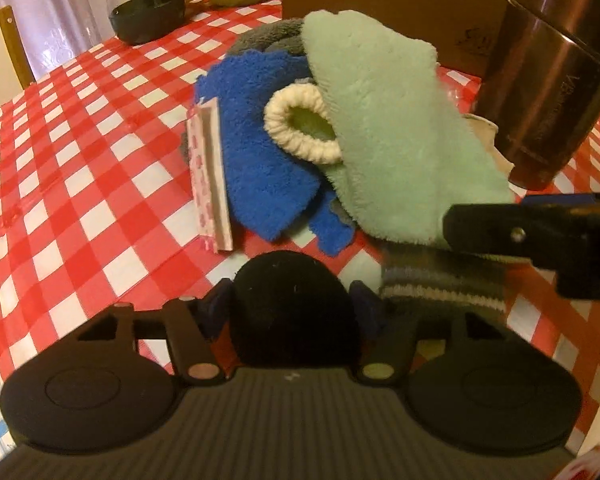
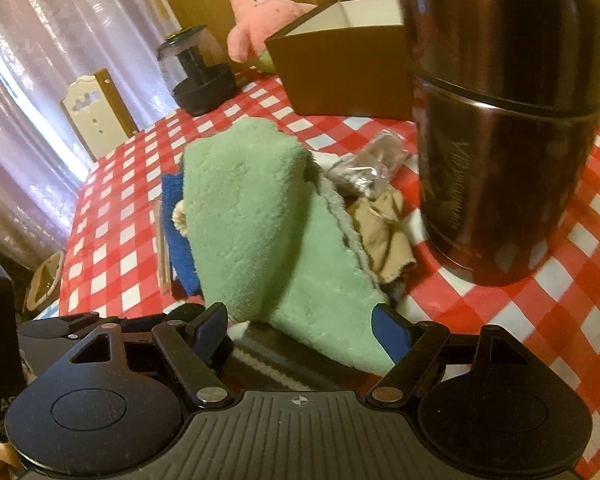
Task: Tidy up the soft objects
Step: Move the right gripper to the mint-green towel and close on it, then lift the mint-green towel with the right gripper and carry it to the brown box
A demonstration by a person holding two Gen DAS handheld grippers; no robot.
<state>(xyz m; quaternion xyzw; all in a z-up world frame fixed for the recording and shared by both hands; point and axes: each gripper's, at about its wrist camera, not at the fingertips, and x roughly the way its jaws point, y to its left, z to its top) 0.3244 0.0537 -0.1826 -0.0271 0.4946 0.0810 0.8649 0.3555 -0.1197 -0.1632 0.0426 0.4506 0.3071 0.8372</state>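
Observation:
A pile of soft things lies on the red-checked table: a mint green fleece cloth (image 1: 384, 120) on top, a blue cloth (image 1: 256, 152), a cream scrunchie (image 1: 296, 120), a grey cloth behind and a striped knit piece (image 1: 440, 284). My left gripper (image 1: 294, 304) is shut on a round black soft object (image 1: 292, 312), held just before the pile. My right gripper (image 2: 304, 332) has its fingers on either side of the green cloth's (image 2: 260, 224) near corner; it enters the left wrist view (image 1: 540, 236) from the right. A beige cloth (image 2: 384, 232) lies beside the green one.
A tall dark brown metal flask (image 2: 504, 120) stands right of the pile. A brown open box (image 2: 340, 68) sits behind it. A pink plush star (image 2: 256, 16) and a black-based jar (image 2: 196, 68) stand at the far edge. A pink-patterned flat packet (image 1: 208, 176) leans against the blue cloth.

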